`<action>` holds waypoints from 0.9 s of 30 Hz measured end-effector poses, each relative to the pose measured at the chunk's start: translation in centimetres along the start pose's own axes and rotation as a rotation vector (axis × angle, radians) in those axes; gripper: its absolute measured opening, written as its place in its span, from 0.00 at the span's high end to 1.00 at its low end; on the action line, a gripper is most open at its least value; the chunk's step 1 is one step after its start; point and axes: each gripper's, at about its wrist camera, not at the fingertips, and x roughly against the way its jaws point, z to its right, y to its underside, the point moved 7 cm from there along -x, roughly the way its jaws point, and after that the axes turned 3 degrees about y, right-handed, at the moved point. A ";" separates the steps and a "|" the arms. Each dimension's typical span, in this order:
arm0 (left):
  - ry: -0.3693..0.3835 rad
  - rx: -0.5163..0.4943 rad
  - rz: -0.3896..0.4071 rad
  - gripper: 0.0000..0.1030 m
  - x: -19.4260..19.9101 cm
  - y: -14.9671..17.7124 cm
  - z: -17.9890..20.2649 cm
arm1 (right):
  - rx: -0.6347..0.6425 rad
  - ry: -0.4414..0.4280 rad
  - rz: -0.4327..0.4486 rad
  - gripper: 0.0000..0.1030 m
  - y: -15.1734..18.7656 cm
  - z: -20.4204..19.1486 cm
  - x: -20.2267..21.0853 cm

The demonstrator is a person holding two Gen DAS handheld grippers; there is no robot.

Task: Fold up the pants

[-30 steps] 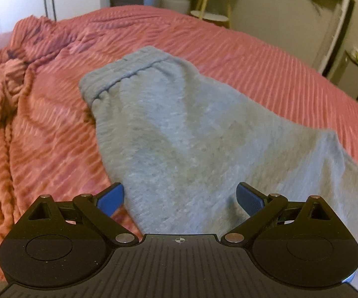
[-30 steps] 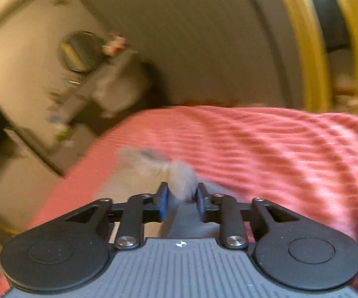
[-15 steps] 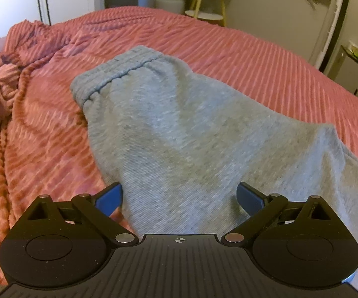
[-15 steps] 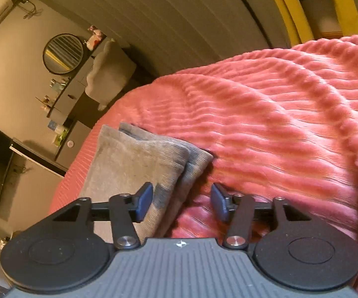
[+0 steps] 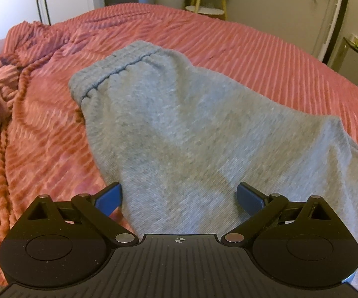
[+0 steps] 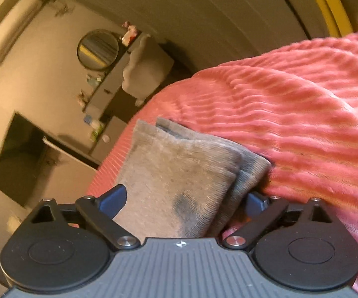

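Grey sweatpants (image 5: 179, 129) lie flat on the pink ribbed bedspread (image 5: 265, 57), with the elastic waistband (image 5: 119, 67) at the far left. My left gripper (image 5: 179, 197) is open and empty, hovering over the near part of the pants. In the right wrist view the two stacked leg cuffs (image 6: 186, 164) lie on the bedspread (image 6: 303, 129). My right gripper (image 6: 183, 201) is open, its fingers wide on either side of the cuffs and holding nothing.
Bunched bedspread folds (image 5: 2, 94) lie at the left. A side table (image 5: 208, 10) stands beyond the bed. In the right wrist view a round mirror (image 6: 97, 49), a dresser (image 6: 109, 92) and a dark screen (image 6: 22, 159) stand past the bed's edge.
My right gripper let go of the leg cuffs and opened wide; the cuffs now rest on the bed. My left gripper stayed open and shifted slightly over the pants.
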 end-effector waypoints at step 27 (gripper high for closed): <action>-0.012 -0.025 -0.026 0.01 -0.9 0.3 0.3 | 0.099 0.081 0.060 0.07 0.1 -1.2 -1.2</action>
